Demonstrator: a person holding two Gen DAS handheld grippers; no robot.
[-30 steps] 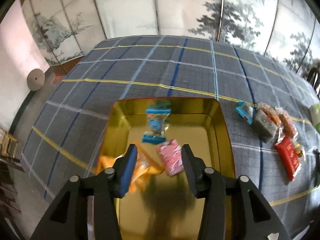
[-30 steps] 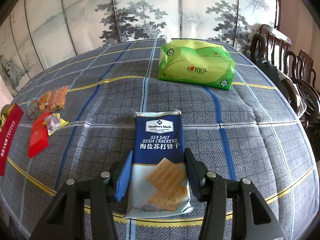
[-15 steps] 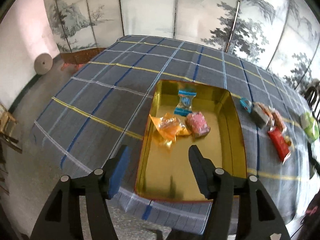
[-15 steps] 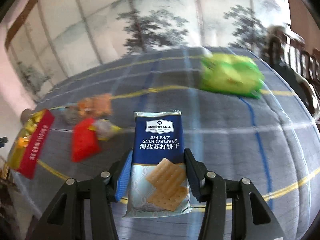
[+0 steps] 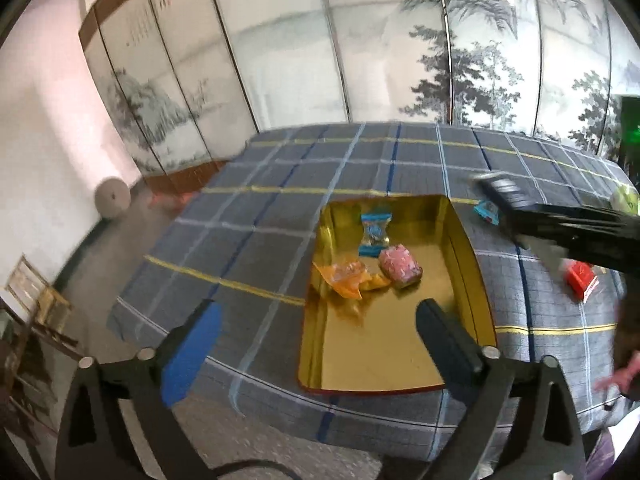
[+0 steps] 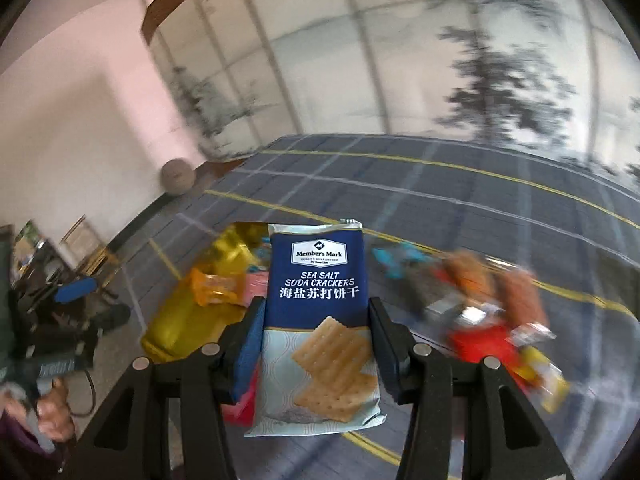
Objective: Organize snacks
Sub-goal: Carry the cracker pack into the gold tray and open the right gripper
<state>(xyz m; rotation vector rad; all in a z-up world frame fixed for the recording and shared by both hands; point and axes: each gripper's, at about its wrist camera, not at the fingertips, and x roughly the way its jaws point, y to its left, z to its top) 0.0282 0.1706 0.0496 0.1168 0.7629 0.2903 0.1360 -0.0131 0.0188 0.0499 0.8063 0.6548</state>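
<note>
A gold tin tray (image 5: 468, 256) lies on the plaid tablecloth and holds a blue candy (image 5: 374, 232), a pink packet (image 5: 400, 266) and an orange wrapper (image 5: 346, 280). My left gripper (image 5: 316, 340) is open and empty, pulled back past the table's near edge. My right gripper (image 6: 316, 332) is shut on a blue Member's Mark soda cracker pack (image 6: 318, 300), held in the air; the tray (image 6: 180, 332) shows just left of the pack. In the left wrist view, the right gripper (image 5: 568, 232) comes in blurred from the right, beside the tray.
Loose snacks lie right of the tray: a blue candy (image 5: 486, 212), a red packet (image 5: 580, 280), orange-brown snack bags (image 6: 516, 284) and a yellow wrapper (image 6: 548, 376). A painted folding screen (image 5: 360, 60) stands behind the table. The floor and a wooden chair (image 5: 36, 304) are at left.
My left gripper has opened wider and drawn back and up from the tray. My right gripper has swung left with the cracker pack, from near the green bag to beside the tray.
</note>
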